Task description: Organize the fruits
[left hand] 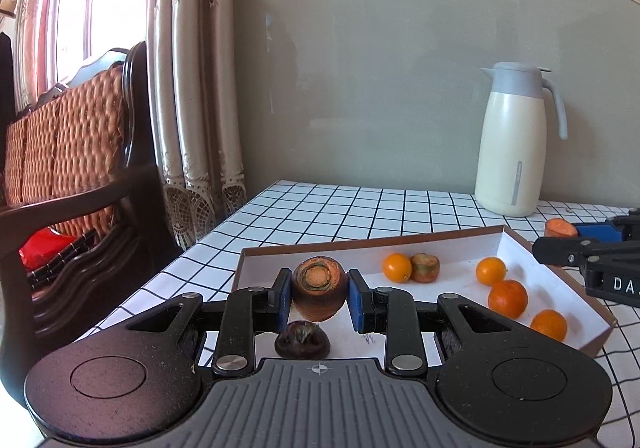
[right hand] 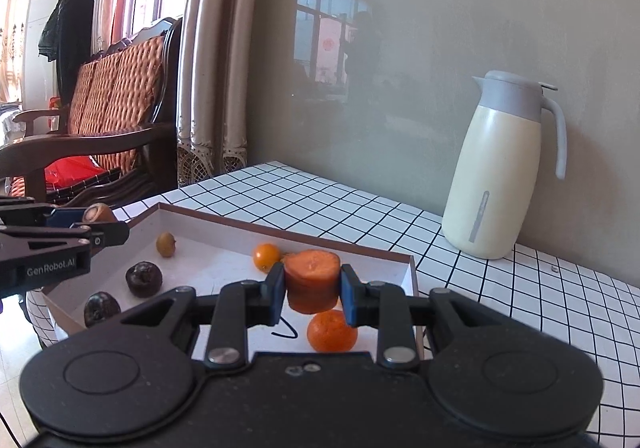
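Note:
My left gripper (left hand: pixel 319 294) is shut on a brownish carrot-top chunk (left hand: pixel 319 286) and holds it above the left end of a shallow white cardboard tray (left hand: pixel 576 288). A dark round fruit (left hand: pixel 302 340) lies below it. My right gripper (right hand: pixel 312 294) is shut on an orange carrot chunk (right hand: pixel 312 280) above the tray's right end (right hand: pixel 412 276), over a tangerine (right hand: pixel 332 330). Several small oranges (left hand: pixel 507 298) and another carrot piece (left hand: pixel 425 267) lie in the tray. Two dark fruits (right hand: pixel 144 279) and a greenish one (right hand: pixel 165 244) lie at the tray's left in the right wrist view.
A cream thermos jug (left hand: pixel 516 140) stands at the table's back right, also in the right wrist view (right hand: pixel 500 168). The table has a black-and-white checked cloth (left hand: pixel 340 208). A wooden wicker-backed bench (left hand: pixel 72 152) and curtains (left hand: pixel 192 88) stand left of the table.

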Demonstrator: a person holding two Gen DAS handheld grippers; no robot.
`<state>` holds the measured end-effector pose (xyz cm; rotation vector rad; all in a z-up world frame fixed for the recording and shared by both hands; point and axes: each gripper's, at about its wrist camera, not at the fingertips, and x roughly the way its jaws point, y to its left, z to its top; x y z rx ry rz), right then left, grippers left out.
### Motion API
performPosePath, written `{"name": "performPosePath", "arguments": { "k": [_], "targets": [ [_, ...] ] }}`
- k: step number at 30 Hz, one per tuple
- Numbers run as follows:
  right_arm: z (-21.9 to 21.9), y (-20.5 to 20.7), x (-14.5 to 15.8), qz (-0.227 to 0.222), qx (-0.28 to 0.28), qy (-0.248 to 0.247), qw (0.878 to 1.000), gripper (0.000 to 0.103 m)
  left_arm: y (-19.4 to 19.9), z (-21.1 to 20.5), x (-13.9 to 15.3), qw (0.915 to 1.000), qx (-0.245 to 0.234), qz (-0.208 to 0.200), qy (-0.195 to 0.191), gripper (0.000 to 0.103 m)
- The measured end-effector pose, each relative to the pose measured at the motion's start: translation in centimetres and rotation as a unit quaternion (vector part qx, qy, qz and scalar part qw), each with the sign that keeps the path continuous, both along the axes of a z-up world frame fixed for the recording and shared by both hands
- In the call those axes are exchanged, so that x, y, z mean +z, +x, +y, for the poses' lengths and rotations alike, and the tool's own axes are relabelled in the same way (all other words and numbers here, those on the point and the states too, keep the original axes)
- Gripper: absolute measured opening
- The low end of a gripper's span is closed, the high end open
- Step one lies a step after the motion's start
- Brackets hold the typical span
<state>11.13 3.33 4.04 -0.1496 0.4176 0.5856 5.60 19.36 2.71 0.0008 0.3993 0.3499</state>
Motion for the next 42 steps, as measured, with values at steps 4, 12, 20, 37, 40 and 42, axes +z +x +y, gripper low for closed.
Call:
{"name": "performPosePath", "arguments": {
  "k": [4,12,20,37,40,42],
  "targets": [
    [0.4,1.0,0.0,-0.001,-0.002,-0.002,1.0,0.02,1.1,0.5,0.1,1.0,0.001,-0.002,-0.001,0.029],
    [0.9,3.1,-0.2,0.001,-0.005,-0.002,1.0,0.02,3.3,1.5,-0.5,1.0,0.002,0.008,-0.005,0.029],
    [1.5,4.6,-0.5,0.003,-0.001,-0.001,1.0,0.02,4.9,2.7,-1.1,0.9998,0.009,0.015,-0.012,0.029],
    [1.3,7.0,-1.6,-0.041,-0.094,-0.017,0.995,0.097,5.5,4.1,-1.3,0.9983,0.057,-0.014,0.0,0.103],
    [0.7,8.0,-1.9,-0.006,-0.096,-0.007,0.995,0.097,4.9,4.0,-1.1,0.9981,0.056,-0.024,0.007,0.103],
    [0.5,8.3,-2.4,0.003,-0.099,-0.003,0.995,0.097,4.9,4.1,-1.3,0.9984,0.054,-0.019,0.003,0.103]
  ]
}}
